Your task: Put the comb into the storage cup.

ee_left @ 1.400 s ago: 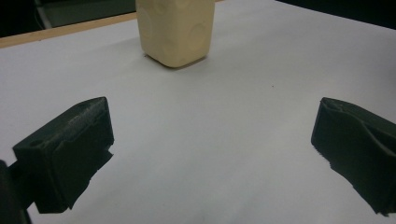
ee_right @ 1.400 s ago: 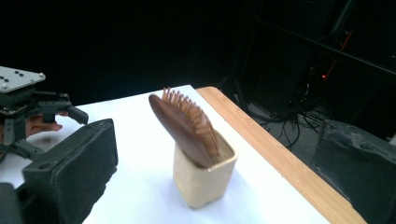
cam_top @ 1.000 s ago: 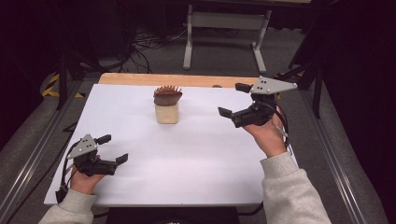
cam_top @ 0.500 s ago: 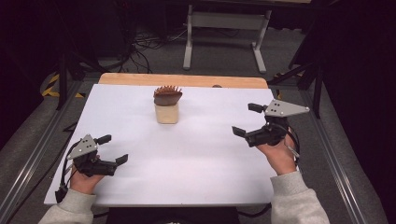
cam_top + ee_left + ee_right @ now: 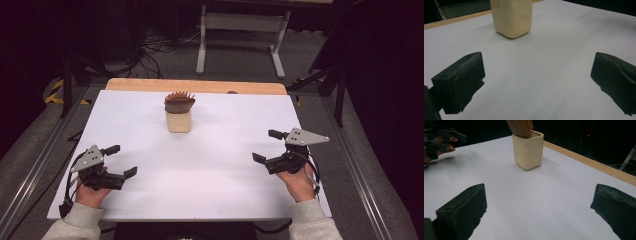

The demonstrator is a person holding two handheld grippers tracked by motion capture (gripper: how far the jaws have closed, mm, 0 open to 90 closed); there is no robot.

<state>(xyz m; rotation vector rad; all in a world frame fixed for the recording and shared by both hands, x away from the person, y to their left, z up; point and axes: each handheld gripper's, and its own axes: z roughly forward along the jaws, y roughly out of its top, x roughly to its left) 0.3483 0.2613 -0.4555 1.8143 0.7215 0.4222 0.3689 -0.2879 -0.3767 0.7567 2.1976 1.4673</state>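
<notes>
One cream square cup (image 5: 178, 120) stood upright, one brown wooden comb (image 5: 179, 102) sticking up from it. Both my grippers, left (image 5: 120, 160) and right (image 5: 268, 145), gaped wide, holding nothing.

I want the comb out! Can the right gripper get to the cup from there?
Probably yes. The right gripper is open and faces the cup holding the comb, with bare white table between them.

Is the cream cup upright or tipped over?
Upright: the cream cup stands on its base on the white table, with the brown comb sticking out.
</notes>
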